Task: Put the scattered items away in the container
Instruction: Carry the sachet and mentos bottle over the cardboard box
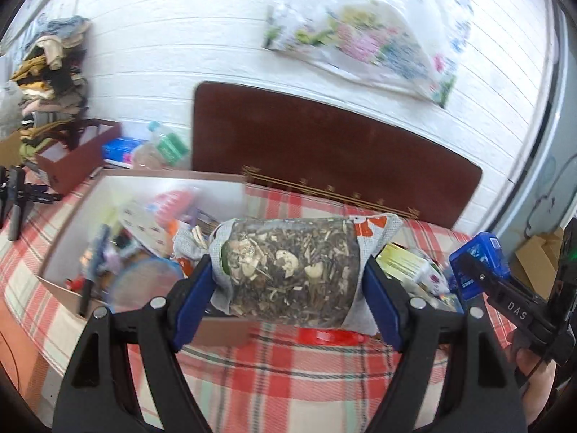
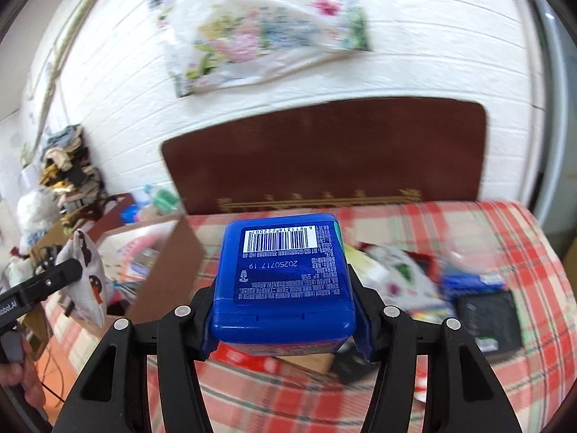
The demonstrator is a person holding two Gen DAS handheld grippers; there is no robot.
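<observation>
Left wrist view: the left gripper [image 1: 288,281] was clamped on a clear bag of dried herbs [image 1: 288,270], held crosswise between its blue pads [image 1: 193,299]. The bag hung at the near right corner of the cardboard box [image 1: 65,231], which stood on the checked cloth [image 1: 274,375] and already held mixed items. Right of the box, the right gripper [image 1: 479,270] carried a blue box [image 1: 476,263].

Right wrist view: the right gripper [image 2: 285,310] gripped the blue box [image 2: 285,281], barcode side up, to the right of the cardboard box [image 2: 169,263]. Scattered packets [image 2: 396,270] lay on the cloth right of it.
</observation>
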